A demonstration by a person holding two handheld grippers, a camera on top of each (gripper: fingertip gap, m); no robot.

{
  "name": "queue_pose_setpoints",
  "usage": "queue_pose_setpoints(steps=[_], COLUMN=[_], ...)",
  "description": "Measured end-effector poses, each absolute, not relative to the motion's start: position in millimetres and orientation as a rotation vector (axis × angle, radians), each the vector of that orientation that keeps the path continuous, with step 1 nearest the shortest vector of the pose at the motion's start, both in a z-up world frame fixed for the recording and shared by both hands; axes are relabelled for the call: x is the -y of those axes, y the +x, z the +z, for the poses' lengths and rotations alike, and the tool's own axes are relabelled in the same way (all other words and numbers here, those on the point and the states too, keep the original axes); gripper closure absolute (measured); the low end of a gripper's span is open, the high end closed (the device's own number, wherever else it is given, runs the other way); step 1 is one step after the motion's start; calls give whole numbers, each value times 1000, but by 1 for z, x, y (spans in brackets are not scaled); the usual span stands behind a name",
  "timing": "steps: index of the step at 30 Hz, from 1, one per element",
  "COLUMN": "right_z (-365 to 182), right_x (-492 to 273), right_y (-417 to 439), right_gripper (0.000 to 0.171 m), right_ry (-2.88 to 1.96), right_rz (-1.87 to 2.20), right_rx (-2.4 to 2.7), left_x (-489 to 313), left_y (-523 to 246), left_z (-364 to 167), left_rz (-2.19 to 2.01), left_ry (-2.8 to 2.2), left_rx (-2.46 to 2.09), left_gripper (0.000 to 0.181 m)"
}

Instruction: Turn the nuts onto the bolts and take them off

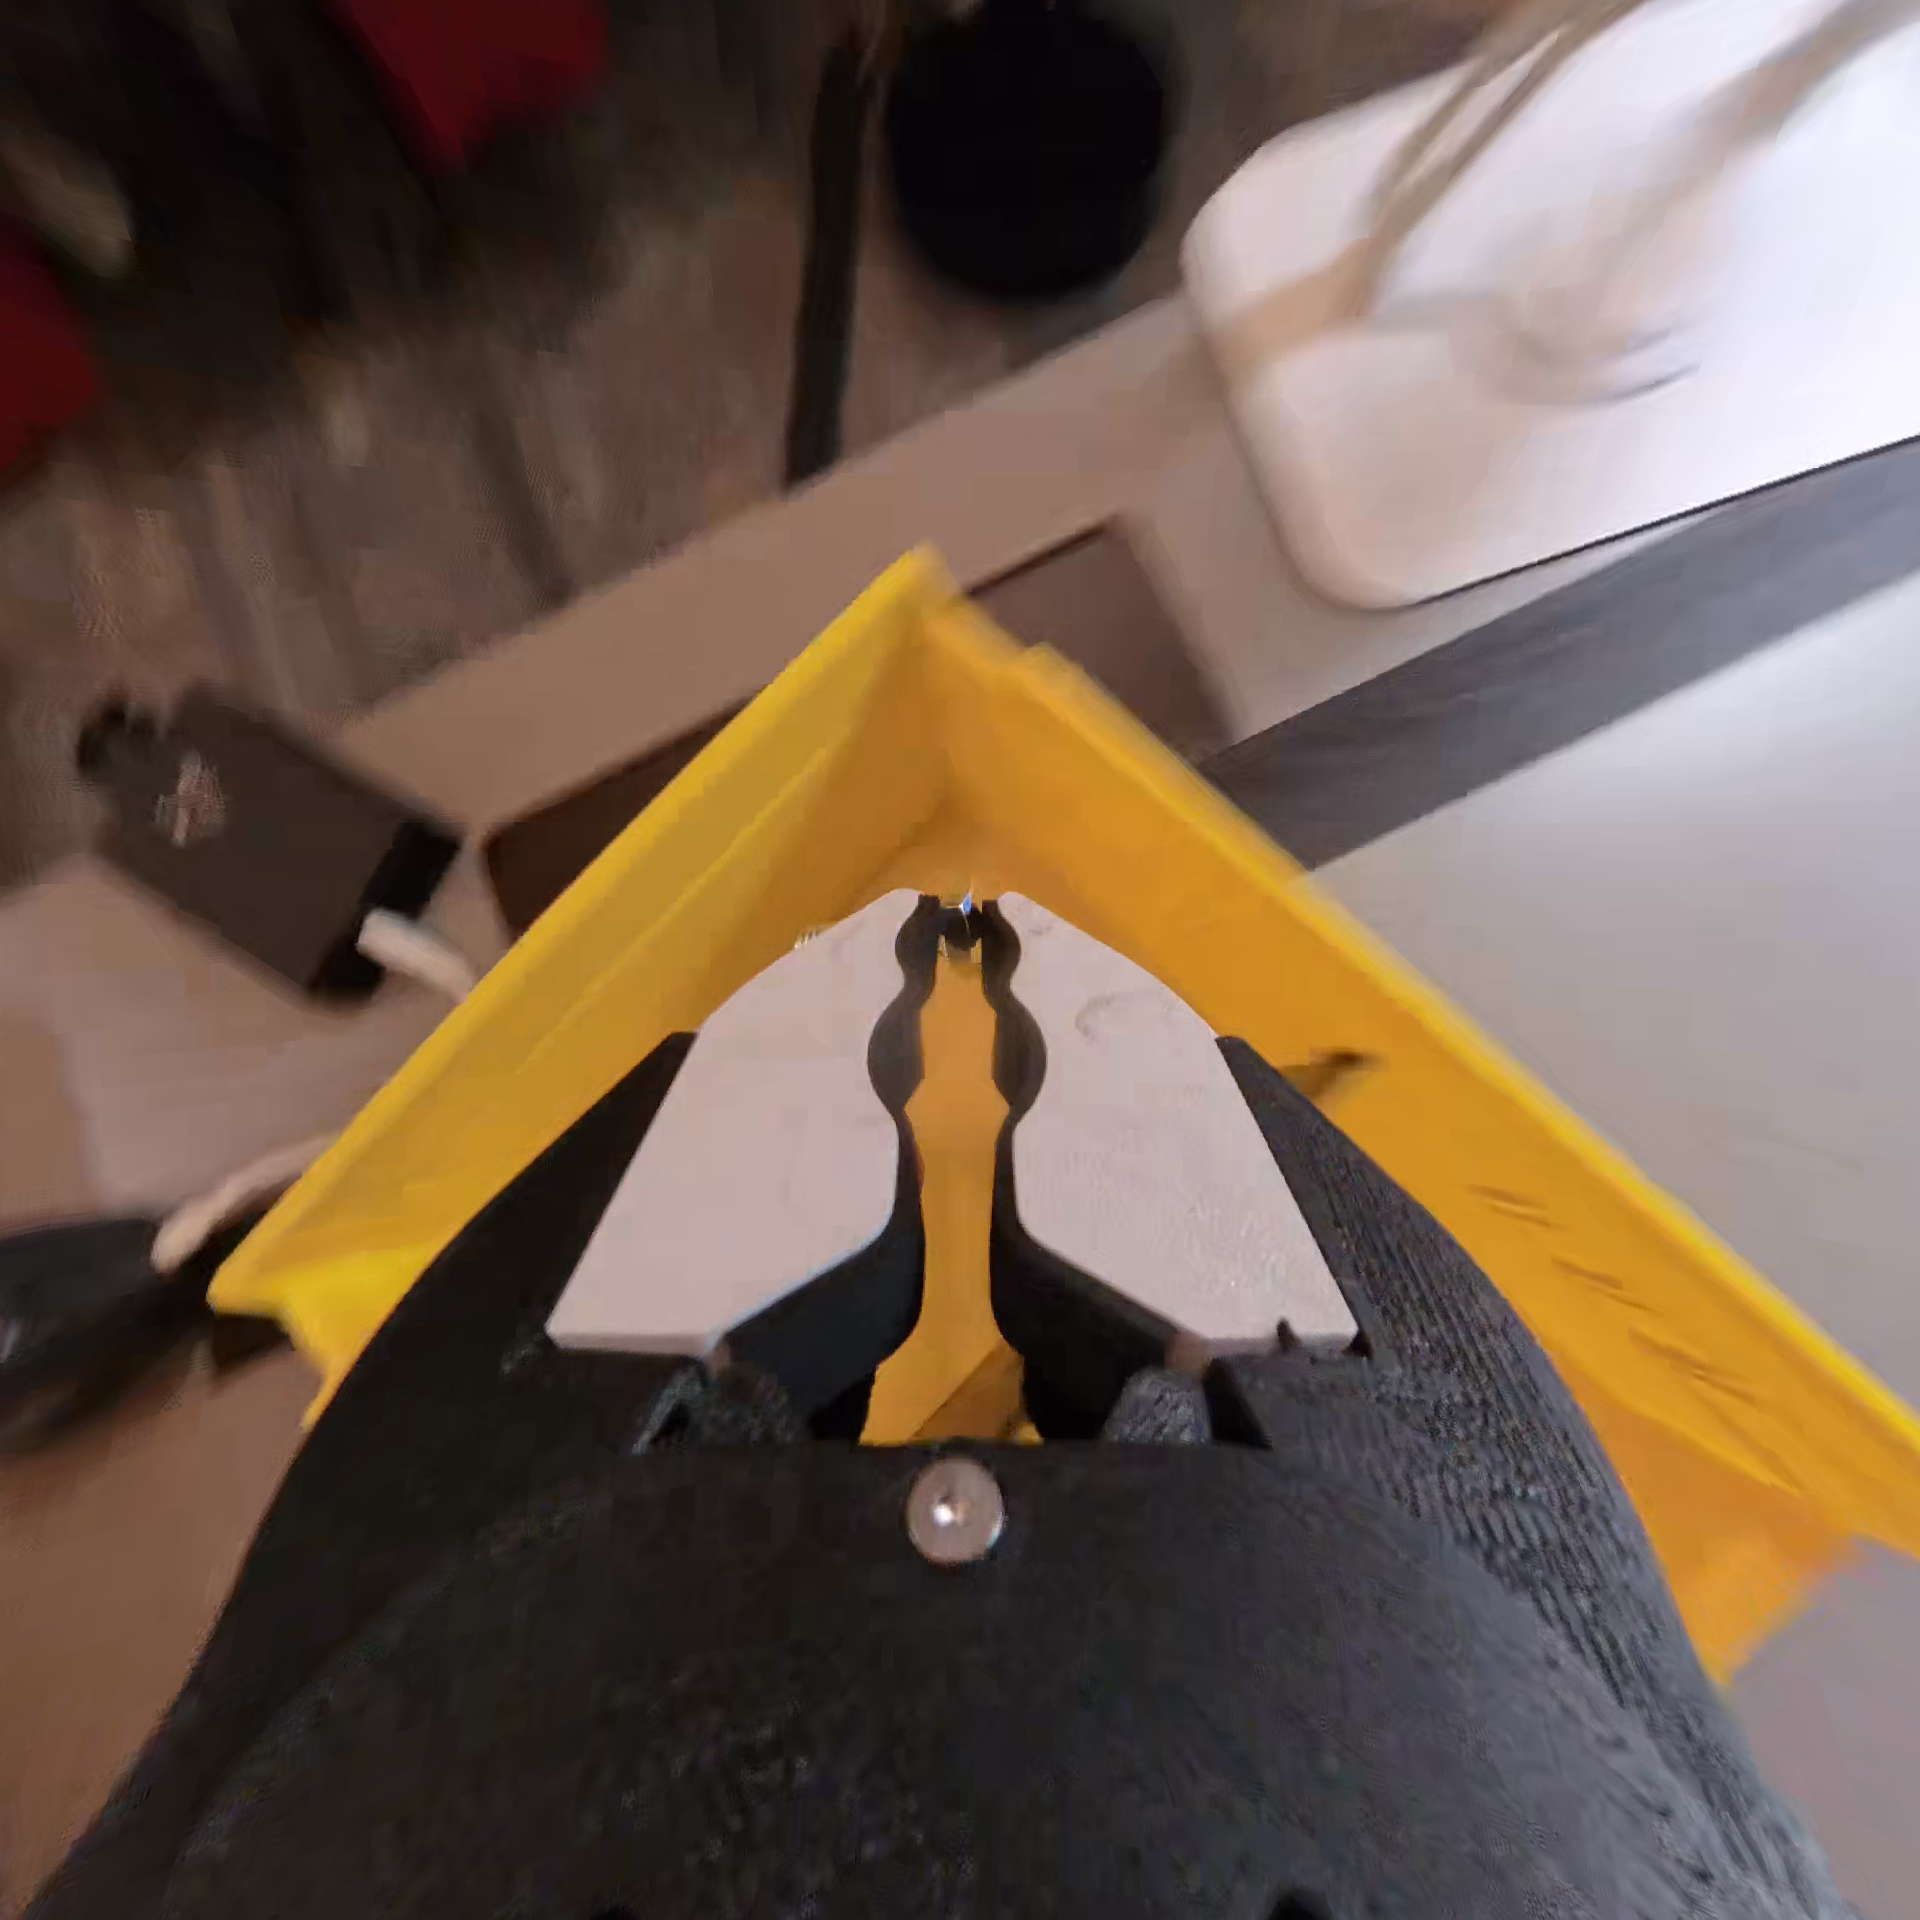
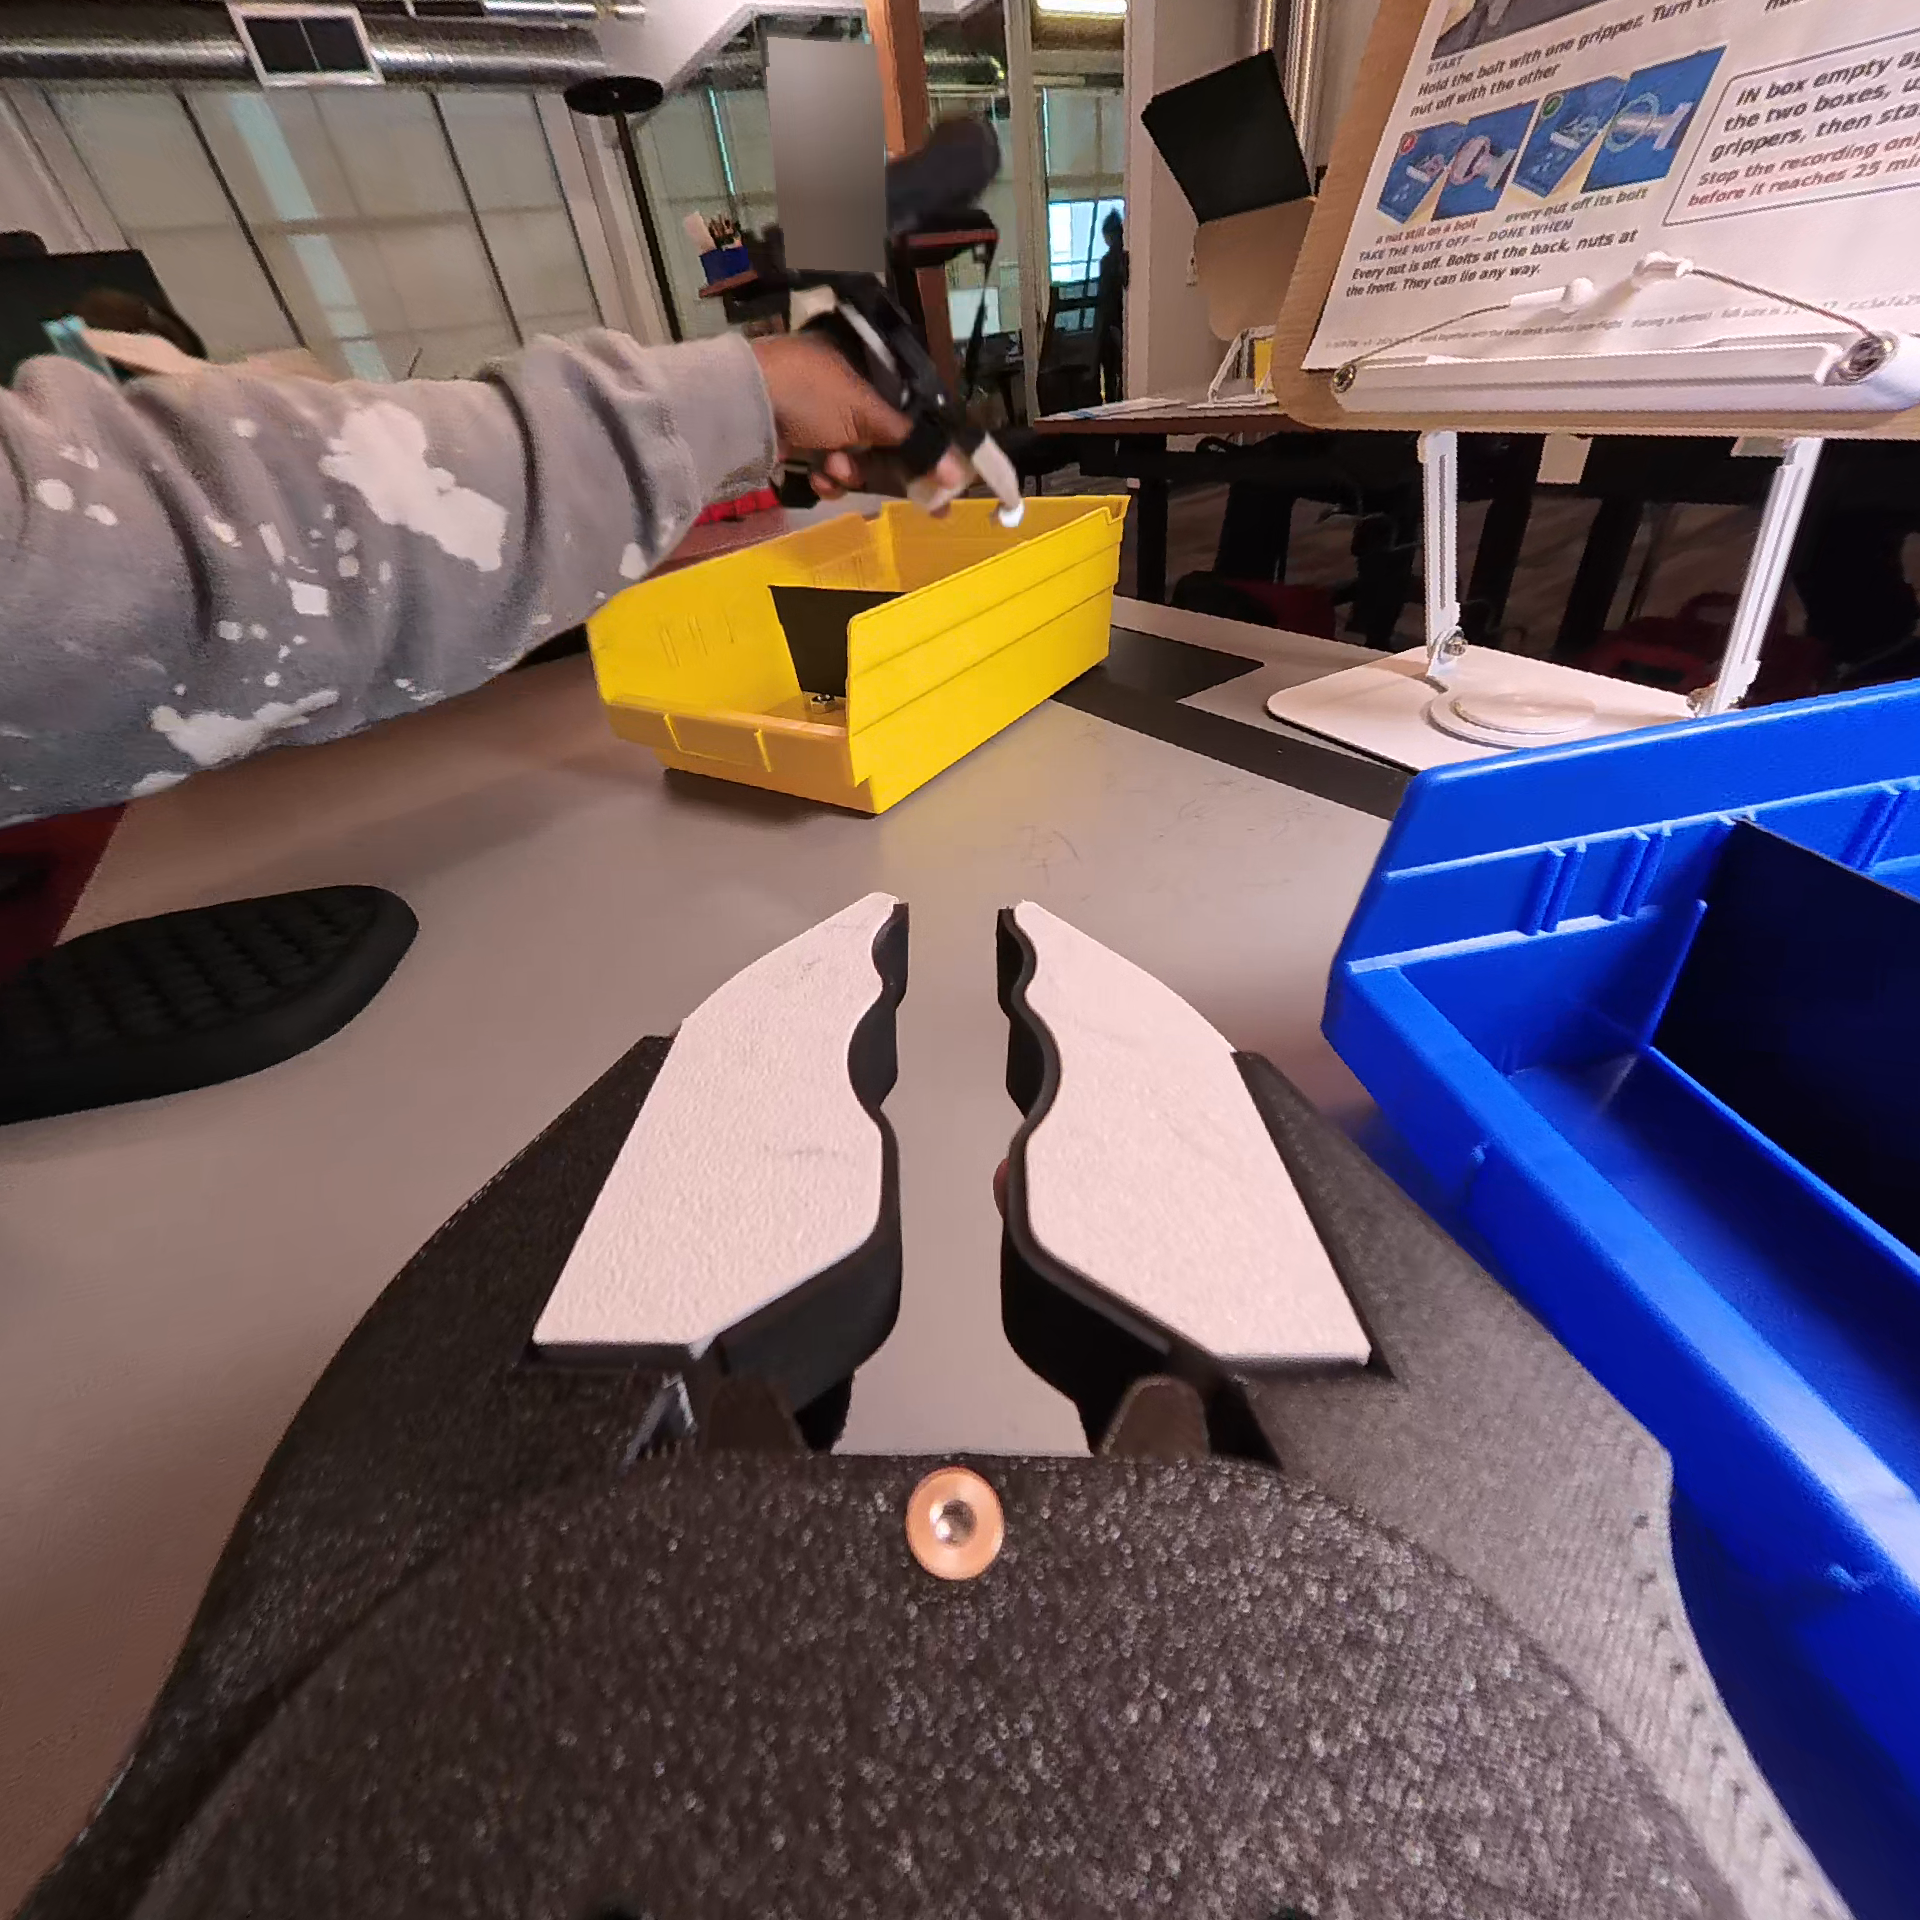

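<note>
- The worktop carried two bins: a yellow bin far ahead and a blue bin close on my right side, well apart from each other.
- In the yellow bin I could make out a black divider and one small metal piece, likely a nut, on the floor near the front.
- My left gripper hung over the back corner of the yellow bin, its jaws nearly closed on a small shiny part at the very tips. I judged it a nut or bolt, but blur kept me from telling which, or which way its long axis ran.
- My right gripper rested low over the worktop, jaws slightly parted and holding nothing.
- Risks, as I judged them: the pinch was only at the tips, so the part could twist or drop, perhaps outside the bin past the corner wall. With its axis unknown, bringing the mating piece up crooked could cross the thread.
</note>
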State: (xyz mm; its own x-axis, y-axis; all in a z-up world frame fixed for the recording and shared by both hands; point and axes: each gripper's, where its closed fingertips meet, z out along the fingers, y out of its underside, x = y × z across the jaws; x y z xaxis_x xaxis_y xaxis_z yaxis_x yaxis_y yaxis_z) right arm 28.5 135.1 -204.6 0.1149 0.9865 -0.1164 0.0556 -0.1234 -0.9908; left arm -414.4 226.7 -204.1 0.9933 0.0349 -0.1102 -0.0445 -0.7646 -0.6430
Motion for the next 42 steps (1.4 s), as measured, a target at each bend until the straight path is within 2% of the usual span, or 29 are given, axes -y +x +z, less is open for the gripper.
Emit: queue_pose_setpoints(steps=[4, 7, 12, 19, 22, 26, 29, 31, 32, 37, 42], right_z=[-200, -184, -143, -124, -127, -117, -117, -117, -118, -120, -130], right_x=[-129, -124, -120, -96, -60, -36, -25, -20, -19, -30, -45], right_y=[20, 10, -2, -29, -31, -17, -10, -8, -7, -5, -4], right_gripper=[155, 155, 155, 150, 147, 160, 151, 156, 162, 162, 162], right_ry=[-1387, -1375, -1365, -1390, -1345, -1189, -1144, -1128, -1118, -1090, -1022], right_rz=[1198, 1273, 1426, 1762, 2049, 2368, 2437, 2462, 2461, 2274, 1745], right_rx=[1115, 1083, 992, 1037, 1152, 1153, 1227, 1251, 1262, 1282, 1380], left_x=[-211, -177, -118, -52, -30, -18, -12, -11, -11, -11, -33], left_y=[-308, -219, -112, -27, -4, 7, 14, 18, 19, 13, -9], left_z=[-129, -102, -102, -121, -127, -125, -129, -134, -135, -131, -122], left_rz=[172, 239, 290, 191, 130, 69, 42, 18, 5, -281, -686], left_ry=[-2022, -1732, -1417, -1128, -1055, -1018, -1005, -1010, -1010, -1133, -1341], left_rx=[-420, -651, -823, -1053, -1133, -1173, -1202, -1219, -1218, -1110, -820], left_gripper=[173, 173, 173, 174, 174, 175, 174, 175, 175, 168, 152])
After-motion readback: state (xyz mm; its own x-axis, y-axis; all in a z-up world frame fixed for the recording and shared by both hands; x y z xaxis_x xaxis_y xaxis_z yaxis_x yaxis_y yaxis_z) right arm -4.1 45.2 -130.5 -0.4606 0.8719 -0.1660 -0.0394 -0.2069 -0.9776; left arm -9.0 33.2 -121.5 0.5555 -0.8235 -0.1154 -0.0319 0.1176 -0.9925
